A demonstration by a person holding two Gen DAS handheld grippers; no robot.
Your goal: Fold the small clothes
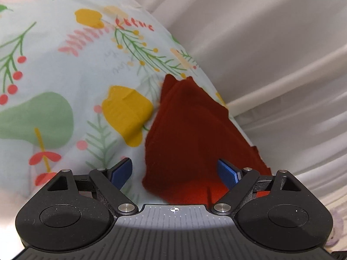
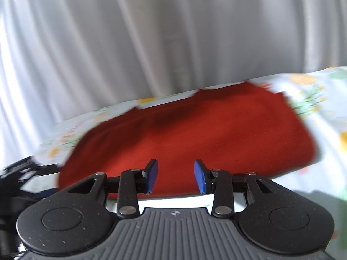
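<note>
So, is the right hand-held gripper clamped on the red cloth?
No: the right hand-held gripper has open blue pads, apart and pinching nothing, above the red cloth.

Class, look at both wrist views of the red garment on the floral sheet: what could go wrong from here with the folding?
1. Neither the left gripper nor the right gripper pinches the red garment, so the fold may loosen.
2. The garment lies near the edge of the floral sheet, beside the white curtain; a nudge might push it off.
3. The right view is blurred; a hasty grab may miss.
</note>
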